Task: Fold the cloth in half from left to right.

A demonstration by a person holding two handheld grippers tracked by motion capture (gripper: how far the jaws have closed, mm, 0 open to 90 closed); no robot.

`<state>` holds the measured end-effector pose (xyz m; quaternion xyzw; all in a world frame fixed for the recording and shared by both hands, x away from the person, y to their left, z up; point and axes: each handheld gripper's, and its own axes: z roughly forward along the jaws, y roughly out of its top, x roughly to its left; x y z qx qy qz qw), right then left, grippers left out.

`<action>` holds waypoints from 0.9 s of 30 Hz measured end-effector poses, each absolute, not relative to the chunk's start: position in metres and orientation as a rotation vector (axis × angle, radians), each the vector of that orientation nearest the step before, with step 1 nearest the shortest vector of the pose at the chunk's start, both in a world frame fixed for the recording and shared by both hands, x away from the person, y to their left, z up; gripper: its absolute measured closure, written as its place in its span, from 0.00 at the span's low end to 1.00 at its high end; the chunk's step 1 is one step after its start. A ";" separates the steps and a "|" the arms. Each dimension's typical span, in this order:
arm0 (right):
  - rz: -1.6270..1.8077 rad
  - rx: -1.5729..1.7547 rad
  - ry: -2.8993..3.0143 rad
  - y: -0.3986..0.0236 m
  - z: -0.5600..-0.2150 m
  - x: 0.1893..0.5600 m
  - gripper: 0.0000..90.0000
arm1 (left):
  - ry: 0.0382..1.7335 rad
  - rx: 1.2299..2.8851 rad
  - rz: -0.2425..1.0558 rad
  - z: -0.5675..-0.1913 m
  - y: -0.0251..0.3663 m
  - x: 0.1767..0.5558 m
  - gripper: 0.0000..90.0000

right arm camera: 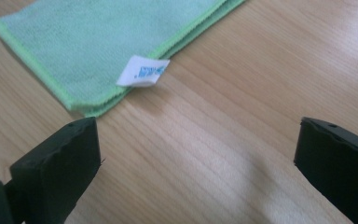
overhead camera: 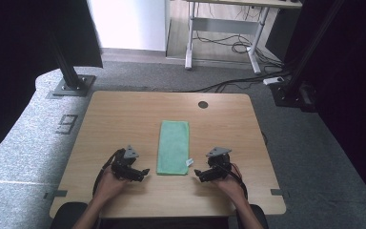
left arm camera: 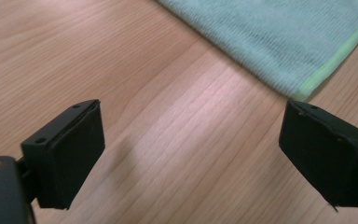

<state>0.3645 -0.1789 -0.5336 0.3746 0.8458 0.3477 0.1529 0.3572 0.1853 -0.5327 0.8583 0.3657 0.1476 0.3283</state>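
Both forearms enter from bottom edge. L gripper [overhead camera: 144,171] and R gripper [overhead camera: 197,173] low over the surface, tips pointing inward twd each other, jaws wide apart, nothing betw them.

bare tabletop [overhead camera: 124,119] around flat cloth [overhead camera: 173,145], seemingly unobstructed

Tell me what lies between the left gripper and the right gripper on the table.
The folded green cloth, shown in the high view, lies flat between the left gripper and the right gripper, with bare wood on either side.

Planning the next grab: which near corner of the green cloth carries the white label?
The near corner by the right gripper; the white label sticks out there from the green cloth.
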 end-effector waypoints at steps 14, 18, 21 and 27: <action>0.980 1.095 2.431 -0.189 -0.551 0.360 0.00 | 0.995 2.251 0.364 -0.548 0.193 0.361 0.00; 0.985 1.094 2.423 -0.191 -0.554 0.361 0.00 | 0.991 2.249 0.365 -0.549 0.193 0.361 0.00; 1.000 1.086 2.416 -0.192 -0.555 0.362 0.00 | 0.993 2.247 0.362 -0.549 0.193 0.361 0.00; 1.011 1.098 2.396 -0.192 -0.556 0.361 0.00 | 0.990 2.248 0.362 -0.549 0.193 0.361 0.00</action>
